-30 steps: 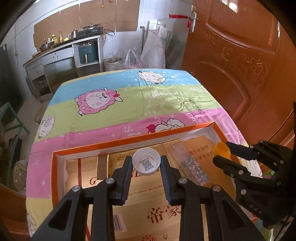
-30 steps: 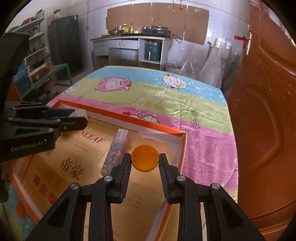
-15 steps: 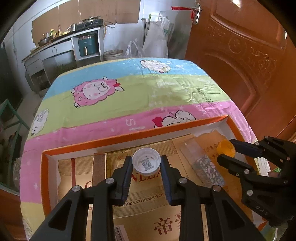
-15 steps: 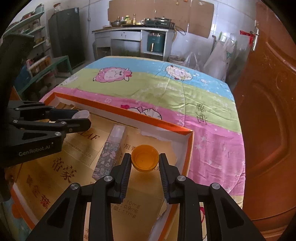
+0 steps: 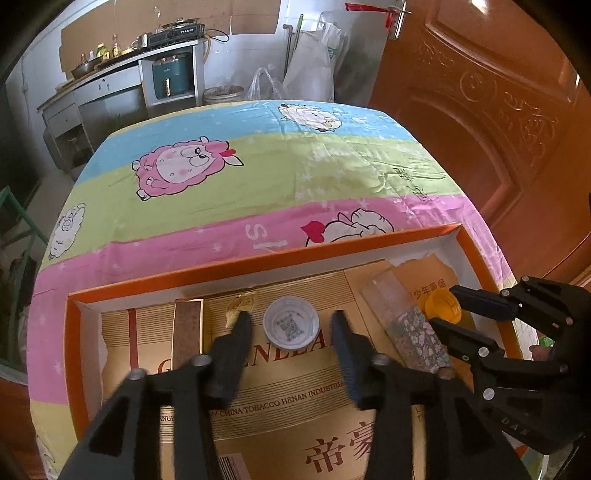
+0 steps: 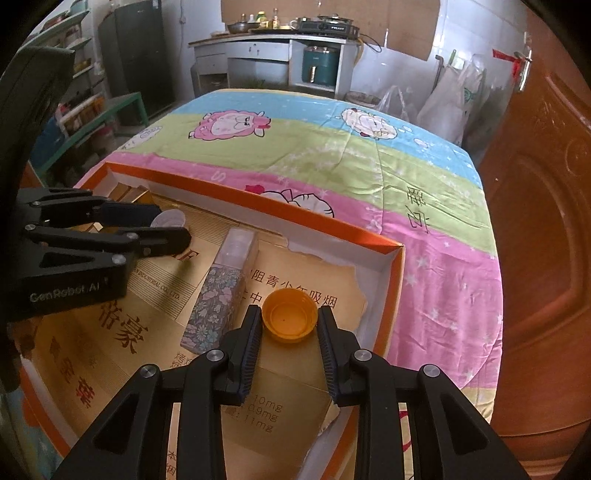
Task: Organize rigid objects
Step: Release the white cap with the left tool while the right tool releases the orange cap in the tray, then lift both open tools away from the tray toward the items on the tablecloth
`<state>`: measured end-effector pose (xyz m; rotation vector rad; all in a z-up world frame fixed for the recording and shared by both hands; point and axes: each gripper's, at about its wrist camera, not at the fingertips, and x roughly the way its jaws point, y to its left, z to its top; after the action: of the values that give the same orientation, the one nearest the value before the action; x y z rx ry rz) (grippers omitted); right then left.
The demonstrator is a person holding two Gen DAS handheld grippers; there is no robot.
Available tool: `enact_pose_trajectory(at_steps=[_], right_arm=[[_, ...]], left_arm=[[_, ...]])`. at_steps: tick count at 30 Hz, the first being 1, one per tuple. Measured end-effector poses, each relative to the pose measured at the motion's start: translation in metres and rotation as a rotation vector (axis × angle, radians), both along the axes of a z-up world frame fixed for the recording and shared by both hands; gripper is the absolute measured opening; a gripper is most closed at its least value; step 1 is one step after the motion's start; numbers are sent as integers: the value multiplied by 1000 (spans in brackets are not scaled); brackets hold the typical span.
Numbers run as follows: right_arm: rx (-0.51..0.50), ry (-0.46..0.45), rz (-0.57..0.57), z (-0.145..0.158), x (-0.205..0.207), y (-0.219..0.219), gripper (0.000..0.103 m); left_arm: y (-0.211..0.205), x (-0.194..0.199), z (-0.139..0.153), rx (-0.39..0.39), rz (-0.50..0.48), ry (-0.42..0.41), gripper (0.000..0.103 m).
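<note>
Where cardboard (image 5: 280, 384) reads "CHINA TOBACCO HENAN".

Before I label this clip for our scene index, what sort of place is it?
Probably a home kitchen doubling as a work room: a counter with a gas stove and bottles, a dark fridge, and a table under a cartoon-sheep cloth.
</note>
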<state>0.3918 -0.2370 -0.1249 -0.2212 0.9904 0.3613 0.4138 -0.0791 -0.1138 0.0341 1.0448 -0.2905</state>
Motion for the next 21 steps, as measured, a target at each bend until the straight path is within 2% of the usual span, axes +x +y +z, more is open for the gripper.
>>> enact_pose_trajectory(at_steps=[4, 21], right_arm=[[-15, -16, -4, 3, -4, 1, 44], [44, -28, -45, 27, -41, -12, 44]], left_arm=[[3, -2, 2, -26, 7, 0, 52], [9, -40, 49, -86, 3, -86, 52]])
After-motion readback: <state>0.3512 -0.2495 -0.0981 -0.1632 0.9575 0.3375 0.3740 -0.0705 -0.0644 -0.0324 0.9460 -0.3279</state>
